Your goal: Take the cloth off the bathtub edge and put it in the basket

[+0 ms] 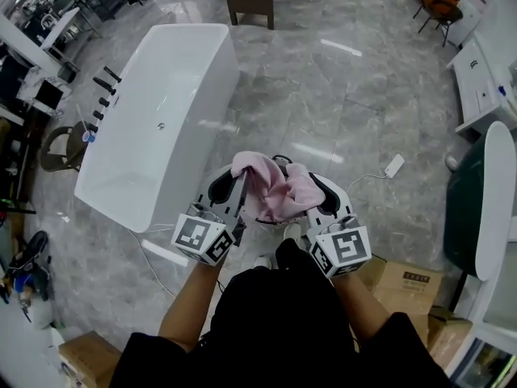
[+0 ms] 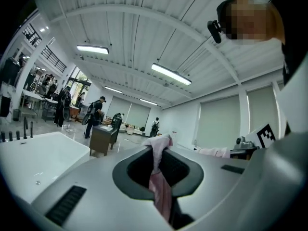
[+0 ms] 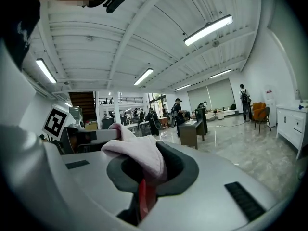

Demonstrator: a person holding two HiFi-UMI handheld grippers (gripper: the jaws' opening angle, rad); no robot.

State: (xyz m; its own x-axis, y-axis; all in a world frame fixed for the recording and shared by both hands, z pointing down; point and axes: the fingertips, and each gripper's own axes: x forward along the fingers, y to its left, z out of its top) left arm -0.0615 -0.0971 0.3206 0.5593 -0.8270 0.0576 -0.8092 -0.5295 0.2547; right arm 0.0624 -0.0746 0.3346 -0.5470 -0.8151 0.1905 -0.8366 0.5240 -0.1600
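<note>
Seen from the head view, the white bathtub (image 1: 161, 120) has a small drain in its basin. The pink cloth (image 1: 273, 186) is clear of its edge, bunched in mid-air between the left gripper (image 1: 241, 186) and the right gripper (image 1: 312, 191), with open marble floor (image 1: 323, 87) beyond. In the left gripper view, the jaws are clenched on a hanging pink fold. In the right gripper view, the jaws are nipped on a soft, fluffy wad.
</note>
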